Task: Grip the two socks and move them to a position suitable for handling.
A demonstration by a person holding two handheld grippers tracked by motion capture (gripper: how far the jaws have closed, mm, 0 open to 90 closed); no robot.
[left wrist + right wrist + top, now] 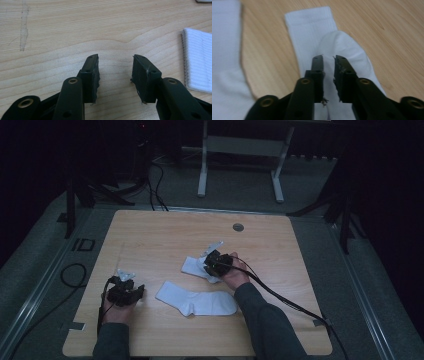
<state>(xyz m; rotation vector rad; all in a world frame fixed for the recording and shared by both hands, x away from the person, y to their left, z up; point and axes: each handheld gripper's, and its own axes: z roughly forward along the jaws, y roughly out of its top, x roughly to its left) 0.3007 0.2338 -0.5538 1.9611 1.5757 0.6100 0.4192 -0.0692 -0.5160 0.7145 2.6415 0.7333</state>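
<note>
— Pale wood grain covered the worktop (150, 235), and the room behind it was dark. What were the right gripper's (328, 61) fingers (317, 72) doing?

— They stood a narrow gap apart, not pressed together. A fold of white sock (342, 47) ran up between them, but I could not tell for sure whether the pads still pinched it or merely flanked it.

— Where was that sock relative to the fingers?

— Directly under and ahead of them. In the right gripper view its rounded toe was doubled back over the ribbed leg, and the cuff lay just beyond the fingertips. From the high view the gripper sat right over it, near the middle of the worktop.

— And the left gripper (115, 67)?

— Its fingers (91, 75) were spread wide with only bare wood between them, holding nothing. It sat near the worktop's front left.

— Was anything near it?

— The second sock (197, 301) lay flat between the two hands. In the left gripper view its ribbed cuff showed off to the right, apart from the fingers.

— How did the socks look?

— Both plain white, ribbed along the leg, smooth at the foot. One lay stretched out, the other folded over itself.
</note>
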